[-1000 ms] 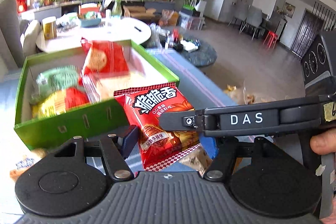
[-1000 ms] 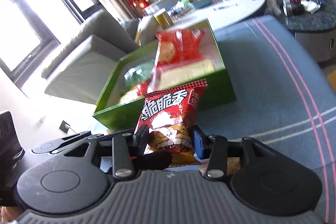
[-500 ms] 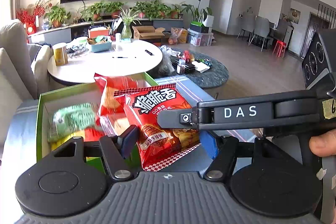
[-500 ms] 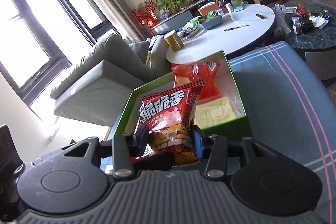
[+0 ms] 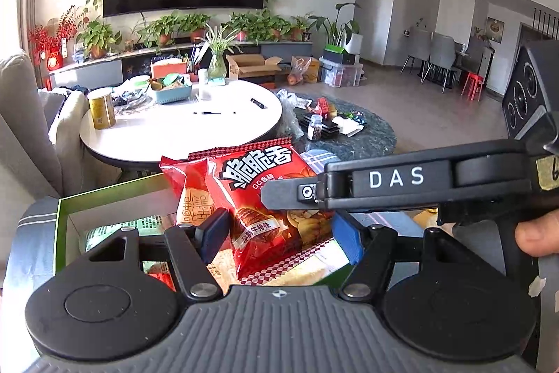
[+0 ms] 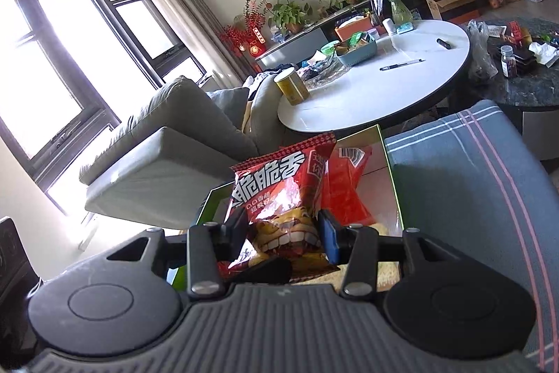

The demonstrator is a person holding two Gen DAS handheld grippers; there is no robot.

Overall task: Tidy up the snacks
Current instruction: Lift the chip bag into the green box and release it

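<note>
Over the green box (image 6: 391,170), near its front edge: red snack bag (image 6: 279,198) held upright, pinched at its lower part between the closed fingers of the right gripper (image 6: 281,231). Left gripper (image 5: 276,233) spread open on either side of the same bag, apparently not squeezing it (contact hard to judge). Inside the box already: another red packet (image 5: 190,198), a green one (image 5: 150,222), something pale beneath. Step in hand, by the look of it: carrying the bag in. Next: lower it into free space beside the red packet, then release without tipping its neighbours.
</note>
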